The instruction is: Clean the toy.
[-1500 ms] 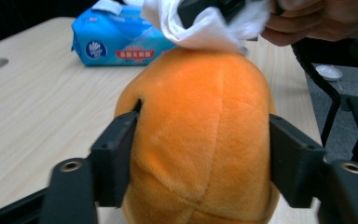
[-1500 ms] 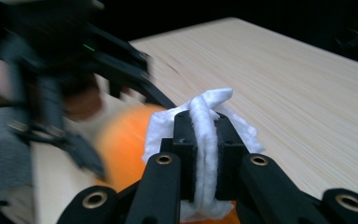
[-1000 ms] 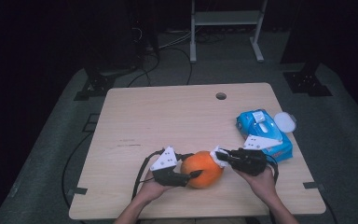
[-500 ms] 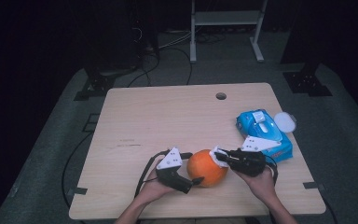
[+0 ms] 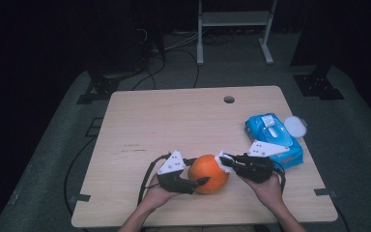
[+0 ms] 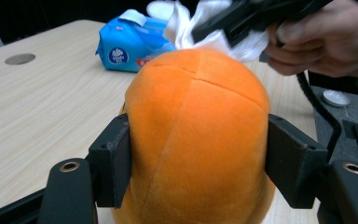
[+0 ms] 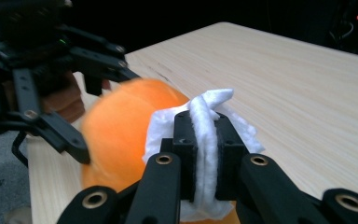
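Plush orange ball (image 5: pixel 208 173) sits near the counter's (image 5: pixel 174 121) front edge, clamped between the left gripper (image 6: pixel 198 163) pads, whose jaws have just been closing. Right gripper (image 7: pixel 200 154) pinches a white wipe (image 7: pixel 205 135) tight against the ball's top.

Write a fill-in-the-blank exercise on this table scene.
1. The left hand-held gripper clamps an ____ plush ball.
2. The right hand-held gripper pinches a white ____ against the ball.
3. The wipes pack is coloured ____.
4. All rest on a ____ table.

Missing words: orange; wipe; blue; wooden
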`<state>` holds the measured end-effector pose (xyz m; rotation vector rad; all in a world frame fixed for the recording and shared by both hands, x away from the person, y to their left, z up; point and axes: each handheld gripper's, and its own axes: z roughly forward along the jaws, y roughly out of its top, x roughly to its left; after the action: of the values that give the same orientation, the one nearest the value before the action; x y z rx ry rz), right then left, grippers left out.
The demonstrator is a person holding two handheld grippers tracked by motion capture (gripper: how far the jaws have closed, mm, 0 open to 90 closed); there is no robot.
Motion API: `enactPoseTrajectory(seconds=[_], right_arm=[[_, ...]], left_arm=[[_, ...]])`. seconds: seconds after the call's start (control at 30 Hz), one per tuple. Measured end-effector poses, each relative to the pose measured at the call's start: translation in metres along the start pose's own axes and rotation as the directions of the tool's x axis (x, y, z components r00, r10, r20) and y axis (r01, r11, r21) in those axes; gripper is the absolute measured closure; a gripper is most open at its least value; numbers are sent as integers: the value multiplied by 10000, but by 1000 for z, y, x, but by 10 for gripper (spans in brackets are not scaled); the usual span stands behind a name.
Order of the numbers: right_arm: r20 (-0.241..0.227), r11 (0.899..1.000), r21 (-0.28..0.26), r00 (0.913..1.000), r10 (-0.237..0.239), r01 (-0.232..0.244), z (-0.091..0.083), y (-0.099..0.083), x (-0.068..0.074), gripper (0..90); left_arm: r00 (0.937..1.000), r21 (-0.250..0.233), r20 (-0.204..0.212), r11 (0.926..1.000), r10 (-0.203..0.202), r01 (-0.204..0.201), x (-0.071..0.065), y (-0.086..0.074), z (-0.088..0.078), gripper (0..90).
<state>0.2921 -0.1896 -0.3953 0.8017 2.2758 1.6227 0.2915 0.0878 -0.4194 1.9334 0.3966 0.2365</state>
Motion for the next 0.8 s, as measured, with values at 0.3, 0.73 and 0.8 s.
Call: enactPoseTrajectory(seconds=[0.3,0.73,0.8], right_arm=[[-205,9992,-141,9990,-386,383,-1,6,9,812],[-105,9988,112,9988,-485,486,5,1,9,812],[-416,9981,-115,9973,-611,607,4,5,15,812]], left_arm=[[9998,-105,51,9998,177,-176,-5,5,-2,335],[9989,-92,336,9994,-325,328,4,-7,9,187],[9995,-224,128,9993,-299,302,4,-3,6,283]])
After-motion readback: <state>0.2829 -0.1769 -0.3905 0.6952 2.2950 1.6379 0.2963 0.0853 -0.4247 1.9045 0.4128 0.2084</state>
